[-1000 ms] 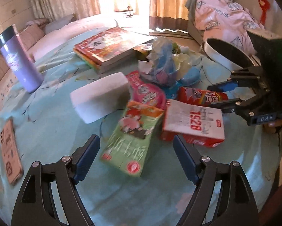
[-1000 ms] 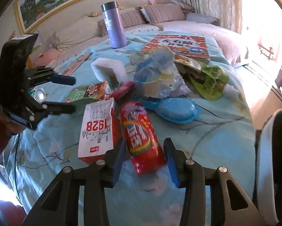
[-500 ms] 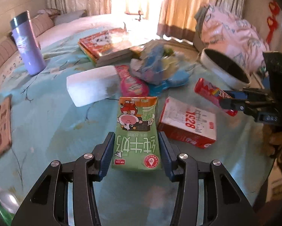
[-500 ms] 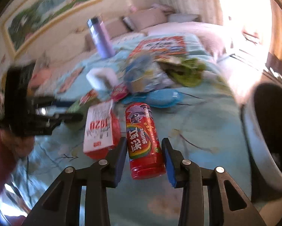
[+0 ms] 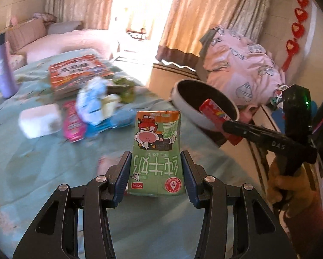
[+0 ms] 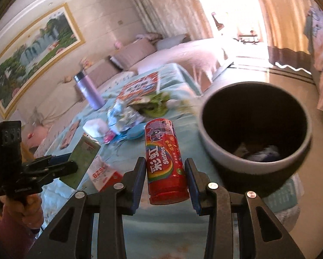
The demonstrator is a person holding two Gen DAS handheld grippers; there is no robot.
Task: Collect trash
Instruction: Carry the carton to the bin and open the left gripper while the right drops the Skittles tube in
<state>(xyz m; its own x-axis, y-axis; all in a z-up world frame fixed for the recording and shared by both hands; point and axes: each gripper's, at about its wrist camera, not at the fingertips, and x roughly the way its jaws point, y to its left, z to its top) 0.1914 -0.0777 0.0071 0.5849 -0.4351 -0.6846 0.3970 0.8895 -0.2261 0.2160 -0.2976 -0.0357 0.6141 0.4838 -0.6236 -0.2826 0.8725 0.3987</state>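
trash is in both tools at once: the left gripper is clenched on a green milk carton, its blue fingers pressed to the carton's two sides, and the carton is lifted off the teal bedspread. the right gripper is clamped on a red skittles tube, held just beside the rim of the grey waste bin. in the left wrist view the tube crosses in front of the bin's mouth.

the bin sits at the bed's edge, with bare floor beyond it toward the curtains. a broad stretch of bedspread lies between the grippers and the remaining pile. a red-and-white carton lies on the cover near the left tool.

the pile is smeared by motion: a crumpled blue-and-white bag, a pink wrapper and a white block can be told apart, little more. a book lies behind them and a purple flask stands well apart. the bin's contents are dark and hard to identify. its far wall is cut off in the left view by the right tool.
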